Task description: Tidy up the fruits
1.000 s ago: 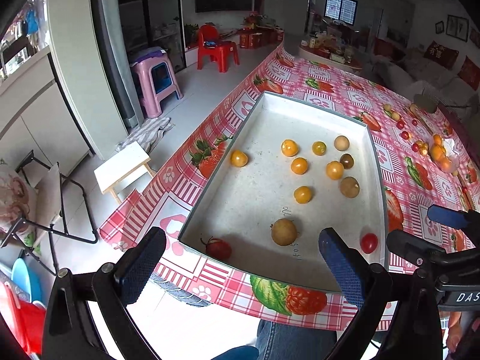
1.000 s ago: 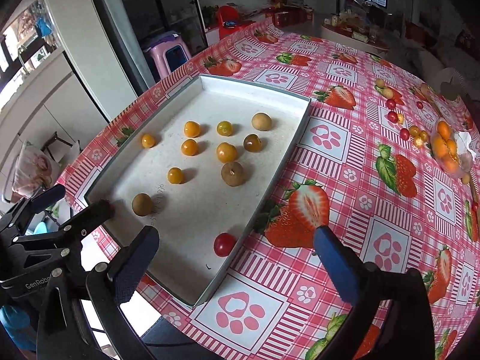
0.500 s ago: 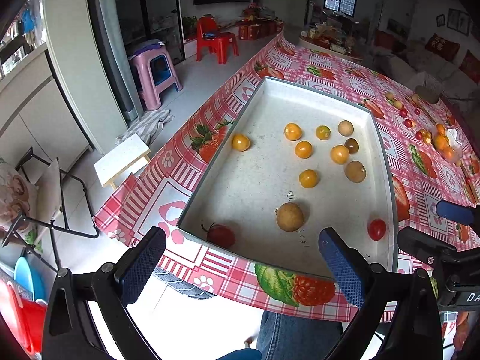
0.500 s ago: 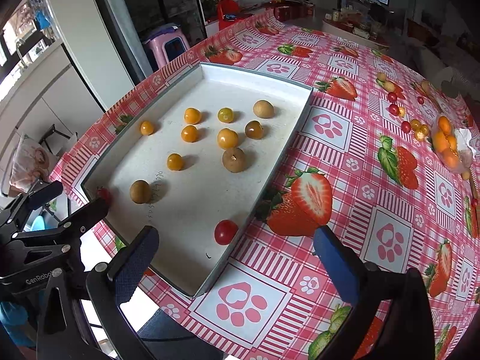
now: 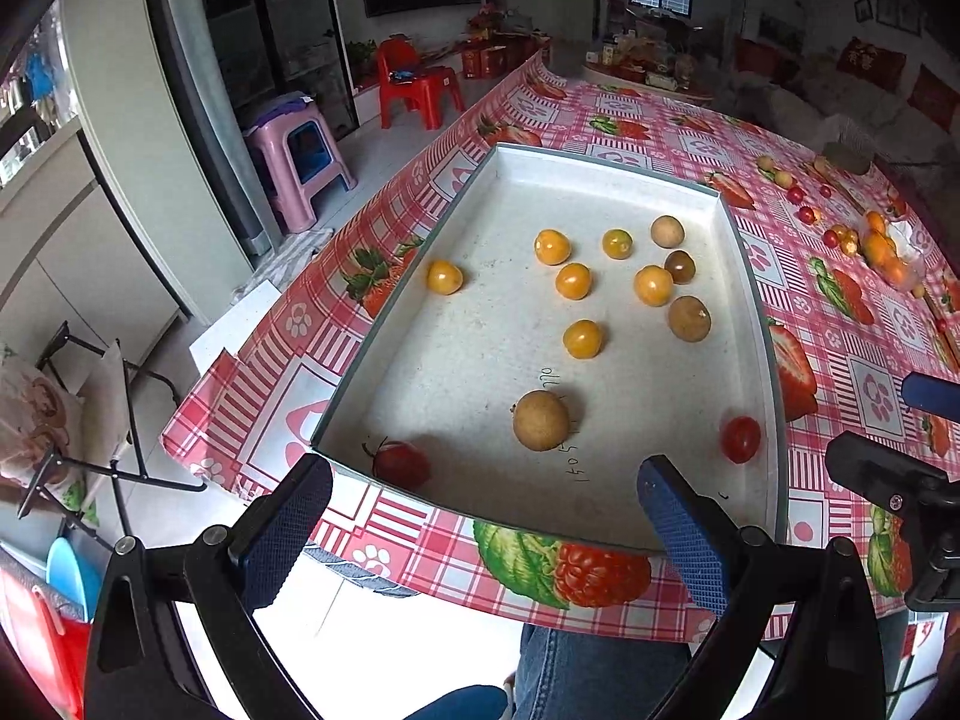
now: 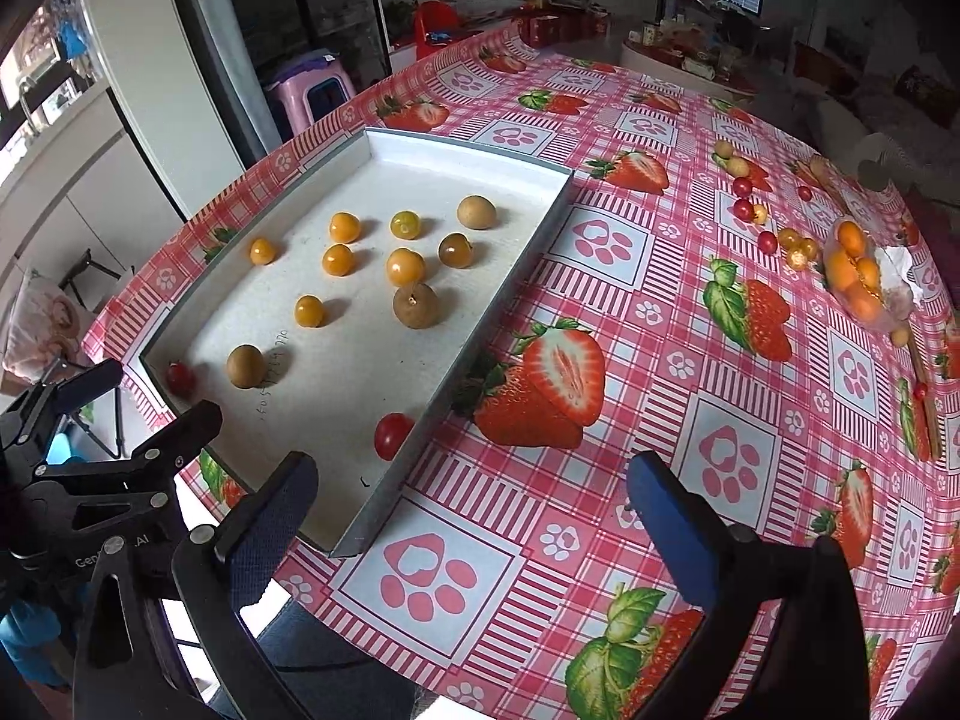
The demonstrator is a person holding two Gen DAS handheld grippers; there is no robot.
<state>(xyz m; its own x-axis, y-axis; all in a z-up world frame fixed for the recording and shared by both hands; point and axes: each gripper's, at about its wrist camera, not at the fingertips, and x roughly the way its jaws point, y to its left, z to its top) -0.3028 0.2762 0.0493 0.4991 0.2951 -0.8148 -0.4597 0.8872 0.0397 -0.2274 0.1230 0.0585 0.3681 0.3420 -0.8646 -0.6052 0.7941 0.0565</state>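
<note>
— Claws? Left claw (image 5: 480,525) spread, holding nothing, at the tray's (image 5: 600,157) near edge; the brown fruit (image 5: 540,420) lies just ahead at 12 o'clock.

— And the right claw (image 6: 474,510)?

— Spread too, empty, over the bench (image 6: 690,420); loose fruits (image 6: 780,228) sit far off at 1 o'clock — open cloth between.
</note>
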